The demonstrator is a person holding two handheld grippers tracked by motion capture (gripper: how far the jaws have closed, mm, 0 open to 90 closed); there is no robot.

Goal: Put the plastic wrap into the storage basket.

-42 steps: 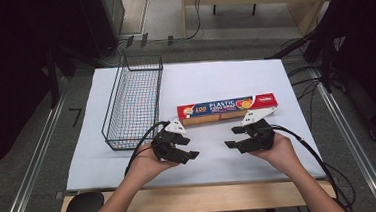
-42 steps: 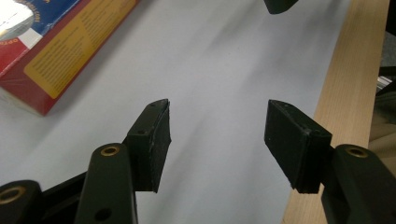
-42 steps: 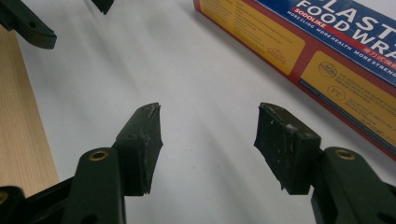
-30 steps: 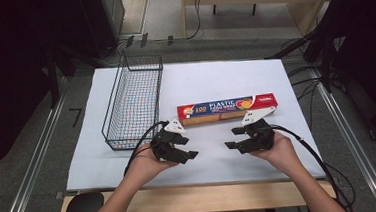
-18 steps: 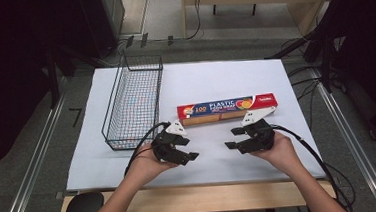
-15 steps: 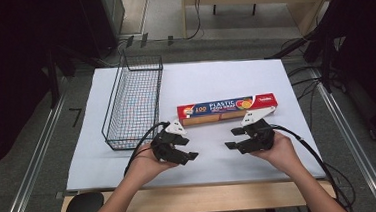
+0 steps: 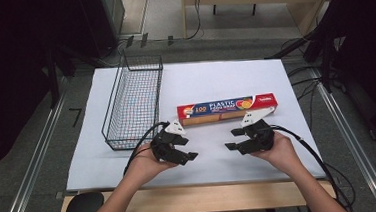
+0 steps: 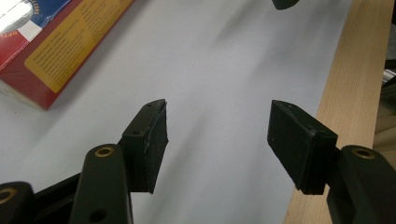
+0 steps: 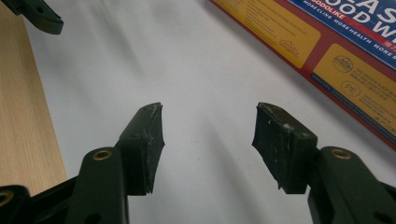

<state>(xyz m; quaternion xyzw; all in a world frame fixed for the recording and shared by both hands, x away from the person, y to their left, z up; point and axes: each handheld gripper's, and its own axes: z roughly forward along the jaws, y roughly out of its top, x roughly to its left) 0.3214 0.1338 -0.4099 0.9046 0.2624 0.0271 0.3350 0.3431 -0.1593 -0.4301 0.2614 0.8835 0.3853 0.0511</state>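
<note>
A long red and blue box of plastic food wrap (image 7: pixel 226 108) lies flat across the middle of the white sheet; its end shows in the left gripper view (image 8: pixel 56 44) and its side in the right gripper view (image 9: pixel 327 51). My left gripper (image 7: pixel 188 150) rests just in front of the box's left part, open, nothing between its jaws (image 8: pixel 217 140). My right gripper (image 7: pixel 232 139) sits in front of the box's right part, also open and empty (image 9: pixel 209 140). The two grippers point towards each other, about a hand's width apart.
A black wire basket (image 7: pixel 134 99) stands on the left of the white sheet (image 7: pixel 214 79), beside the box's left end. The wooden table edge (image 7: pixel 197 198) runs along the front. Cables (image 7: pixel 325 166) trail from the right gripper off the table's right side.
</note>
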